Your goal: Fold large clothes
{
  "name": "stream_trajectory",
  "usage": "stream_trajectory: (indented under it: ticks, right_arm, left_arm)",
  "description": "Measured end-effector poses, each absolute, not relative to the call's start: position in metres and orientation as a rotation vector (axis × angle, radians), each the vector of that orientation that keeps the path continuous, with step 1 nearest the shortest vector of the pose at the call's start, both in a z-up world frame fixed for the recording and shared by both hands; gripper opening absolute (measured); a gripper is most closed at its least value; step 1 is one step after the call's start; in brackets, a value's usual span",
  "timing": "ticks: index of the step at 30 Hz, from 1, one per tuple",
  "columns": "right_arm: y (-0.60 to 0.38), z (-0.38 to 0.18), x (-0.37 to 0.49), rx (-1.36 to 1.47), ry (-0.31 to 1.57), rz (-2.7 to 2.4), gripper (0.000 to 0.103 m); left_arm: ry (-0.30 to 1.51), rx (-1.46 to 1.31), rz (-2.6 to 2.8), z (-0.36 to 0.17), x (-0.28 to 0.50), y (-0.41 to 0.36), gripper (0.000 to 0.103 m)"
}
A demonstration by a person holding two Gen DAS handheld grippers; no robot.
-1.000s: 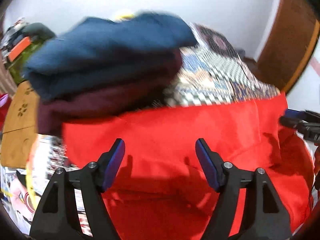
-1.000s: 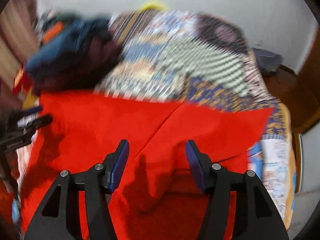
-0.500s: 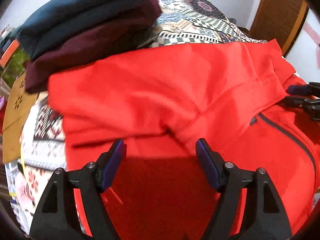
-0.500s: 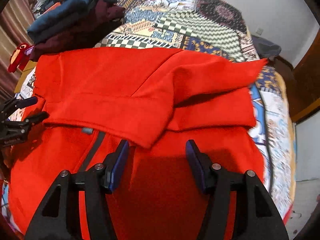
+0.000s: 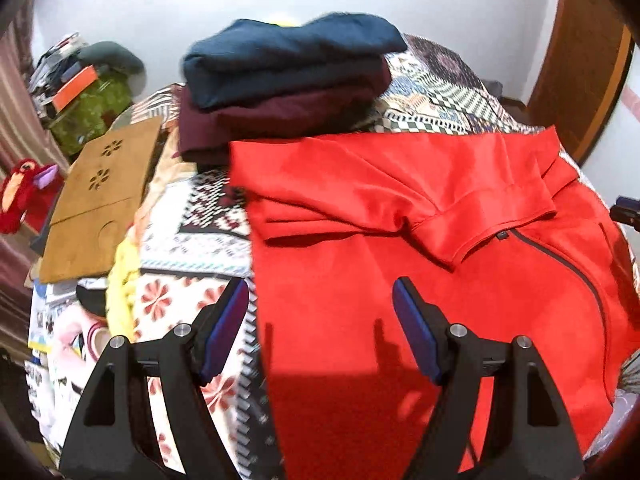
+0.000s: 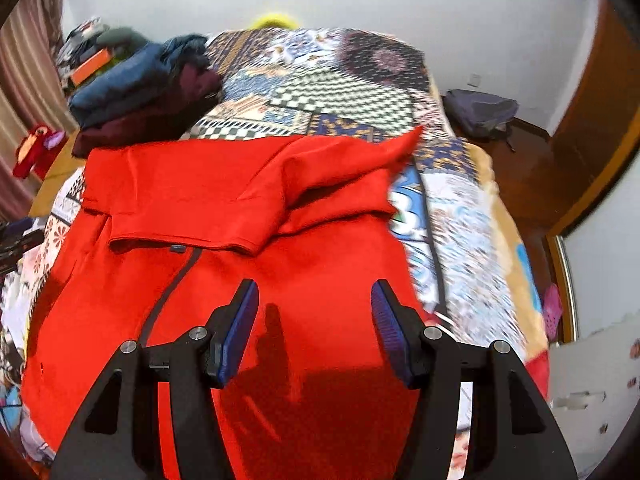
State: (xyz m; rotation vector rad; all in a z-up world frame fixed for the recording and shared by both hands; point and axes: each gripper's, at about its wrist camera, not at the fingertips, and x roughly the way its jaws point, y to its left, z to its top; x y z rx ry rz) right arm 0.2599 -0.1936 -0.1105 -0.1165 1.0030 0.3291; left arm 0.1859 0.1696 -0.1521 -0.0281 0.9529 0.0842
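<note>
A large red garment point(image 5: 420, 280) with a dark zipper lies on the patterned bed, its far part folded back over the body into a flap point(image 5: 400, 184). It also shows in the right wrist view point(image 6: 248, 248). My left gripper point(image 5: 320, 320) is open and empty above the garment's left edge. My right gripper point(image 6: 314, 316) is open and empty above the garment's near right part. The left gripper's tip shows at the left edge of the right wrist view point(image 6: 16, 240).
A stack of folded blue point(image 5: 288, 56) and maroon point(image 5: 280, 120) clothes sits at the far left of the bed. A brown board point(image 5: 96, 200) and red toy point(image 5: 20, 196) lie left. A backpack point(image 6: 480, 112) is on the floor right. The patterned quilt point(image 6: 340, 92) extends beyond.
Both grippers have pulled back and risen from the garment after its far part was laid back over the body. The folded flap now lies still.
</note>
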Motion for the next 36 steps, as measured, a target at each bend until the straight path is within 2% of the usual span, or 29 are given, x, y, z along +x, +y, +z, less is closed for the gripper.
stream_trajectory:
  ticks: [6, 17, 21, 25, 27, 28, 29, 30, 31, 33, 36]
  right_arm:
    - [-0.226, -0.115, 0.249, -0.07, 1.035, 0.253, 0.055]
    - [-0.246, -0.156, 0.23, 0.086, 1.141, 0.266, 0.055]
    - [-0.248, -0.161, 0.227, 0.149, 1.116, 0.279, 0.065]
    - [-0.246, -0.162, 0.232, 0.173, 1.099, 0.293, 0.064]
    - [-0.244, -0.161, 0.231, 0.174, 1.083, 0.294, 0.057]
    - [-0.242, -0.158, 0.231, 0.165, 1.069, 0.297, 0.049]
    - [-0.24, -0.156, 0.23, 0.152, 1.06, 0.297, 0.046]
    - [-0.238, -0.154, 0.229, 0.138, 1.049, 0.298, 0.038]
    - [-0.237, -0.15, 0.228, 0.124, 1.033, 0.303, 0.027]
    - [-0.235, -0.145, 0.228, 0.117, 1.017, 0.333, 0.018]
    - [-0.229, -0.139, 0.231, 0.141, 1.012, 0.404, 0.017]
  left_arm:
    - [0.969, -0.081, 0.126, -0.159, 0.154, 0.193, 0.074]
    - [1.139, -0.381, -0.01, -0.221, 0.112, 0.205, 0.074]
    - [1.12, -0.459, -0.08, -0.225, 0.107, 0.194, 0.074]
    - [1.112, -0.478, -0.146, -0.226, 0.114, 0.18, 0.074]
    - [1.102, -0.486, -0.15, -0.225, 0.117, 0.176, 0.063]
    - [1.099, -0.494, -0.155, -0.224, 0.119, 0.176, 0.049]
    - [1.095, -0.497, -0.162, -0.222, 0.121, 0.175, 0.032]
    - [1.091, -0.491, -0.165, -0.219, 0.123, 0.174, 0.023]
    - [1.084, -0.472, -0.157, -0.215, 0.125, 0.172, 0.008]
    - [1.068, -0.441, -0.151, -0.208, 0.13, 0.168, 0.006]
    - [1.022, -0.392, -0.149, -0.192, 0.134, 0.163, 0.005]
